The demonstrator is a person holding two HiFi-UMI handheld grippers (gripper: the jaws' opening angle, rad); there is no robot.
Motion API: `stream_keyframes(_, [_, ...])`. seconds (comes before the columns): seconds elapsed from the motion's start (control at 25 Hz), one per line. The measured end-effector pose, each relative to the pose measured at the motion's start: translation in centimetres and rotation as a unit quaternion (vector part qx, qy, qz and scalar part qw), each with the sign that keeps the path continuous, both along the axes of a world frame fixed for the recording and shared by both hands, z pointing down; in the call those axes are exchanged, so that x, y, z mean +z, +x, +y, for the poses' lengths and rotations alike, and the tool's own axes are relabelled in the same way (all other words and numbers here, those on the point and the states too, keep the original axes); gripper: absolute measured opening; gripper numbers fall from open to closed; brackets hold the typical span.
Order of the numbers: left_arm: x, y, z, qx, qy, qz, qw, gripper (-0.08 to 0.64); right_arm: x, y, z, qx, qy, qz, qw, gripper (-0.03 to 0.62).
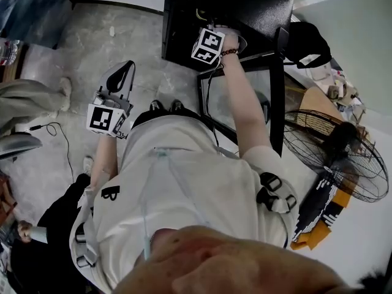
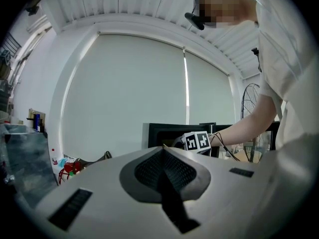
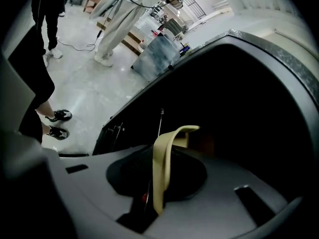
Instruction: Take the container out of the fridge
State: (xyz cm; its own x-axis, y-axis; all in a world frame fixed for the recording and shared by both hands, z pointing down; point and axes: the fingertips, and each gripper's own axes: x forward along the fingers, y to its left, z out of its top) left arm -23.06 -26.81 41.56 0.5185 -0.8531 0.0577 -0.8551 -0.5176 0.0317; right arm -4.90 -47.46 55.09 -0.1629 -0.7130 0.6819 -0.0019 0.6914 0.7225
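Note:
The black fridge [image 1: 245, 8] stands on the floor ahead, its glass door [image 1: 245, 97] swung open toward me. My right gripper [image 3: 160, 156] reaches into the dark fridge interior [image 3: 239, 108]. Its jaws are shut on a thin beige handle strip [image 3: 182, 130] of the container; the rest of the container is hidden in the dark. In the head view only the right gripper's marker cube [image 1: 208, 46] shows at the fridge opening. My left gripper [image 1: 122, 72] hangs by my left side, shut and holding nothing [image 2: 162, 151].
A standing fan [image 1: 340, 158] lies to the right of the open door. Another person's legs [image 1: 24, 103] and a floor cable [image 1: 58, 139] are at the left. Cluttered tables [image 3: 159, 44] stand further off across the grey floor.

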Motion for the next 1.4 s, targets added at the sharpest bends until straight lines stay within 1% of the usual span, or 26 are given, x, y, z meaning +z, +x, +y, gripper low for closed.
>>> stream_keyframes(0.12, [0.4,0.1,0.0,0.002,-0.002,0.001,1.0000,0.009,-0.2,-0.7,2.1,-0.015,-0.027,-0.009,0.999,0.074])
stream_keyframes(0.28, [0.2,0.0,0.0,0.011,-0.004,0.007,0.9999,0.009,-2.3,-2.3,7.8,-0.038,-0.082,-0.047,0.995,0.074])
stream_keyframes(0.36, [-0.3,-0.1,-0.6,0.014,0.000,0.006,0.9999,0.009,-4.2,-3.3,10.7,-0.057,-0.103,-0.076,0.990,0.074])
stream_keyframes(0.44, [-0.6,-0.2,-1.1,0.015,0.004,0.006,0.9999,0.009,-6.4,-4.3,13.4,-0.075,-0.115,-0.121,0.983,0.074])
stream_keyframes(0.52, [-0.6,0.2,-1.2,0.022,0.002,0.008,0.9997,0.009,-8.2,-4.5,16.3,-0.079,-0.124,-0.161,0.976,0.074])
stream_keyframes(0.6, [-0.5,1.1,-1.3,0.033,0.002,0.011,0.9994,0.009,-9.5,-3.8,18.8,-0.075,-0.126,-0.183,0.972,0.074])
stream_keyframes(0.72, [-0.9,2.7,-1.8,0.044,0.011,0.008,0.9989,0.009,-10.6,-2.9,21.3,-0.082,-0.126,-0.196,0.969,0.074])
stream_keyframes(0.8, [-1.0,4.1,-2.2,0.054,0.017,0.003,0.9984,0.009,-10.9,-2.4,22.5,-0.091,-0.135,-0.200,0.966,0.074])
stream_keyframes(0.92, [-1.3,5.7,-2.8,0.073,0.024,0.000,0.9970,0.009,-11.2,-1.5,23.1,-0.087,-0.131,-0.193,0.969,0.074])
stream_keyframes(1.08, [-1.8,5.9,-3.0,0.081,0.026,-0.004,0.9964,0.009,-11.5,-1.5,23.2,-0.077,-0.124,-0.200,0.969,0.072])
stream_keyframes(1.4, [-1.4,6.2,-2.9,0.080,0.019,-0.003,0.9966,0.009,-11.6,-1.1,22.4,-0.074,-0.116,-0.195,0.971,0.069])
